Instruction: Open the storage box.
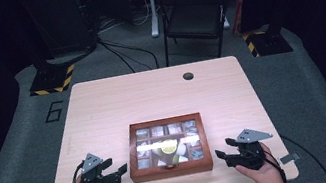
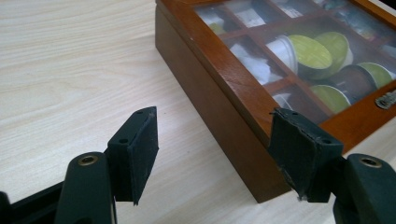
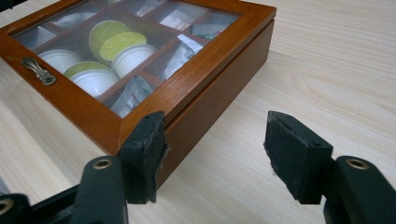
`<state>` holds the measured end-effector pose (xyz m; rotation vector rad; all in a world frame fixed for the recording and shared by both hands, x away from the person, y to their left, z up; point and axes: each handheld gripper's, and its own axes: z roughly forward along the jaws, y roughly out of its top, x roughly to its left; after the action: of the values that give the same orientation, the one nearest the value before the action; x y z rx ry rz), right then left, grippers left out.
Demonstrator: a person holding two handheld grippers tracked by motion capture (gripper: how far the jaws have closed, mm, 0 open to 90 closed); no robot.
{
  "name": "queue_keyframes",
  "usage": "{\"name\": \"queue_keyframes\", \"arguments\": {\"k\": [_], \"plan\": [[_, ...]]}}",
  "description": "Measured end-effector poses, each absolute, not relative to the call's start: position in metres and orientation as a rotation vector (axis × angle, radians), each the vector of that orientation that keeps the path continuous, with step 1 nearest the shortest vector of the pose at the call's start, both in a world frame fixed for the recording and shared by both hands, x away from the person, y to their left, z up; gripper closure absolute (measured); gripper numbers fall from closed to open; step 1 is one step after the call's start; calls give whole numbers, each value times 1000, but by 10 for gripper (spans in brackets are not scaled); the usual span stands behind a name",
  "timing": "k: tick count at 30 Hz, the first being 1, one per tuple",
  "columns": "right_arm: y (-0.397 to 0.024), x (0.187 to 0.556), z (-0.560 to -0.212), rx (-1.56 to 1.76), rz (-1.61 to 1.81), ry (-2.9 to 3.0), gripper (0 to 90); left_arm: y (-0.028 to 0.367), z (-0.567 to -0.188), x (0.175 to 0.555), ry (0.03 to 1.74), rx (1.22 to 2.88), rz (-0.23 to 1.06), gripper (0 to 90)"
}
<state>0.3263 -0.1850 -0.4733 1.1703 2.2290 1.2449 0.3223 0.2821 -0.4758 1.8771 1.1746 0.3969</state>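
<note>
A brown wooden box [image 1: 172, 171] with a glass lid lies shut near the table's front edge. Through the glass I see compartments with green-topped pods [image 2: 317, 52] and white sachets [image 3: 180, 18]. A small metal latch [image 3: 37, 71] sits on the front of the lid. My left gripper [image 1: 117, 165] is just left of the box's front corner, open, its pads [image 2: 142, 140] a little apart from the wood [image 2: 224, 81]. My right gripper [image 1: 222, 147] is just off the right front corner, also open. In the right gripper view its left pad [image 3: 147, 149] stands in front of the box's corner [image 3: 210, 107].
The light wooden table [image 1: 151, 96] has a round cable hole [image 1: 188, 76] at its far side. A black folding chair [image 1: 193, 12] stands beyond it on grey carpet. Stand bases with yellow-black stripes [image 1: 52, 80] flank the far corners, and cables run across the floor.
</note>
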Motion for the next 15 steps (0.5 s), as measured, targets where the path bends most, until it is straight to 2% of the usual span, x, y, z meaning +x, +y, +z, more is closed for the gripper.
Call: {"name": "queue_keyframes", "arguments": {"k": [15], "plan": [[-176,313,-473,1121,1262,2266,417,277,-472,305,1131,1880,383,330]]}}
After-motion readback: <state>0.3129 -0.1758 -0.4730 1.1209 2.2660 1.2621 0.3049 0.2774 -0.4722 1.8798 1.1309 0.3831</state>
